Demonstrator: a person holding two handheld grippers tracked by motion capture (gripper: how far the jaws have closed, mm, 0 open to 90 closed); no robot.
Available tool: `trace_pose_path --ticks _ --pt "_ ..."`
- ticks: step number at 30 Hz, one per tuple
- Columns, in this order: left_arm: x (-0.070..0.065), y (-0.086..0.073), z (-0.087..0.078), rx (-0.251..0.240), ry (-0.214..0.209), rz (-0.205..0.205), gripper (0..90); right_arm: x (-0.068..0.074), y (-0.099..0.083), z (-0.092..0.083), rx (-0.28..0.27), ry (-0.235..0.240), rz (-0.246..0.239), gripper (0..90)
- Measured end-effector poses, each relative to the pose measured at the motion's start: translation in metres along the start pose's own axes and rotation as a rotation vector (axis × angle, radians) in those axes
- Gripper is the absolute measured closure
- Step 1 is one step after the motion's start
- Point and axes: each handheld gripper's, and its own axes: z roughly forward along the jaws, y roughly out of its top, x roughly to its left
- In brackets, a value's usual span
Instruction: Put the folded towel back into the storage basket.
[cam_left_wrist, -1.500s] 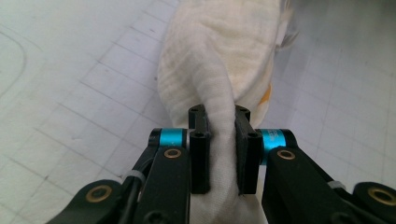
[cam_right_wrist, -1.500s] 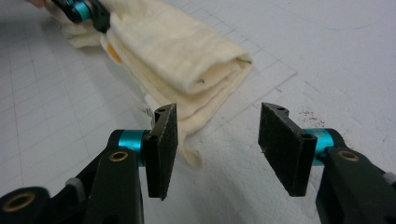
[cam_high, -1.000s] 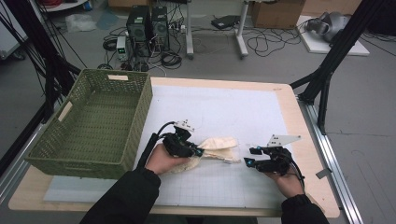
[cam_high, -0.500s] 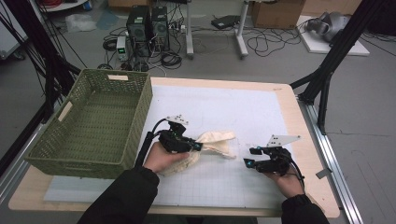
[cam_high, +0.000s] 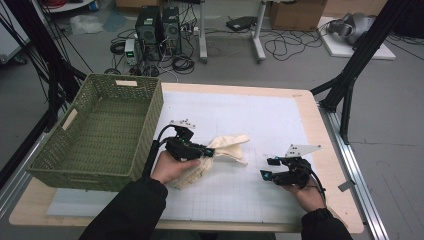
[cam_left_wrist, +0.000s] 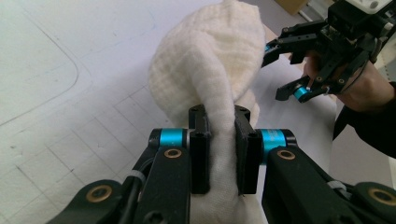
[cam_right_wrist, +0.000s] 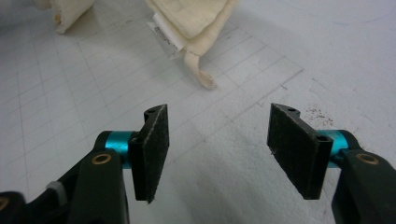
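- Right tongs (cam_right_wrist: 212, 149) sit nearest, low over the table (cam_high: 280, 200). The jaws have just been opening, with nothing between them.
- Left tongs (cam_left_wrist: 219, 140) are clamped on a bunched fold of the cream towel (cam_high: 225, 150), which lies mid-table, just right of the basket (cam_high: 100, 135).
- Looks like the carry-to-basket step. The next move probably needs a lift clear of the rim, then a drop inside.
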Motion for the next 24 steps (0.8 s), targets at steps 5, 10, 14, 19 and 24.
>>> trace_pose_path --ticks 5,10,14,19,24 --pt "-0.001 0.001 -0.003 -0.005 -0.005 -0.003 79.1 0.001 -0.001 0.001 0.004 -0.007 0.003 31.2" --pt "-0.003 0.002 -0.01 -0.013 -0.021 -0.006 79.1 0.002 -0.002 0.002 0.008 -0.008 0.005 25.6" --pt "-0.005 0.005 -0.017 -0.028 -0.03 -0.013 79.1 0.002 -0.002 0.001 -0.001 -0.015 -0.002 22.8" --pt "-0.006 0.006 -0.026 -0.041 -0.038 -0.02 79.1 0.003 -0.003 -0.002 -0.01 -0.023 0.005 19.8" --pt "-0.007 0.007 -0.036 -0.055 -0.045 -0.025 79.1 0.003 -0.003 -0.003 -0.017 -0.031 0.004 18.2"
